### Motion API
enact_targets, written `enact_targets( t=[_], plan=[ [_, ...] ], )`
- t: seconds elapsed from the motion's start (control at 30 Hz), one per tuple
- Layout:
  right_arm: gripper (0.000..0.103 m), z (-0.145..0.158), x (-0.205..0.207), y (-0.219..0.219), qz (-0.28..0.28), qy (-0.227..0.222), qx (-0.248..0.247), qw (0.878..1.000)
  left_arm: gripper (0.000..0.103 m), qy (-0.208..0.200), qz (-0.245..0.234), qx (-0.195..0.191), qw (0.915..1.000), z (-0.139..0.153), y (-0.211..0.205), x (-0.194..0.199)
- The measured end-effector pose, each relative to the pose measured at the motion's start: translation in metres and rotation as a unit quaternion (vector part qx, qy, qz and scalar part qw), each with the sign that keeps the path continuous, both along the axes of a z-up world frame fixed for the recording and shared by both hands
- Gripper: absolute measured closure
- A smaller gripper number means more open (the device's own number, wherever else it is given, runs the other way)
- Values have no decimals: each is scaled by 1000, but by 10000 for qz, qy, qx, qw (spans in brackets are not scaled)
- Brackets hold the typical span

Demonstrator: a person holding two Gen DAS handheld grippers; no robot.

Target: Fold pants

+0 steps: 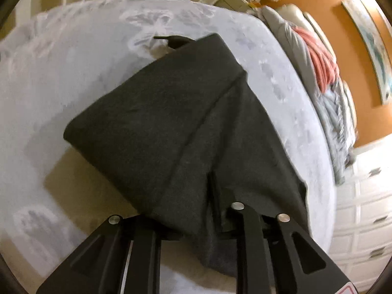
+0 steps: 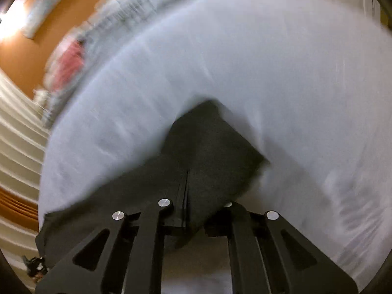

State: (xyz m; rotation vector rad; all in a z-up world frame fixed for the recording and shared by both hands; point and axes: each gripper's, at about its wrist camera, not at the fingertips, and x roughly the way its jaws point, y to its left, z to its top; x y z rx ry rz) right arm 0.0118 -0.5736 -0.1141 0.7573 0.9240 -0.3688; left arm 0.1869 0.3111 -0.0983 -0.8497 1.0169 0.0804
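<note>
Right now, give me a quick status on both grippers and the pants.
Left gripper holding dark pants by near edge. Right gripper shut on the fabric too. Pants folded on pale bed cover. Nothing in the way.

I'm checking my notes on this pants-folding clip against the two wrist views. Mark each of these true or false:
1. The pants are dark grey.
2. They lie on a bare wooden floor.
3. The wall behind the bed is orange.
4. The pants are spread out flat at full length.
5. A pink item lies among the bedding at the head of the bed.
1. True: the pants are dark charcoal grey.
2. False: they rest on a pale bed cover.
3. True: the wall is orange.
4. False: they are folded over in layers, with fold lines showing.
5. True: a pink item sits among grey bedding.
</note>
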Motion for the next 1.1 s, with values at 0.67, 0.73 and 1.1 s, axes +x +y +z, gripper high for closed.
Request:
enact_targets(
  t=[0.67, 0.73, 1.1],
  plan=[
    [47, 171, 85, 347, 3672, -2337, -123, 9002, 75, -19, -162, 412, 9990, 10, -15, 8],
    [46, 189, 74, 370, 3881, -2641, -539, 8813, 75, -25, -210, 311, 9993, 9, -10, 6],
    [14, 87, 79, 237, 2376, -492, -1174, 9630, 75, -62, -206, -140, 9997, 3, 2, 2]
  ],
)
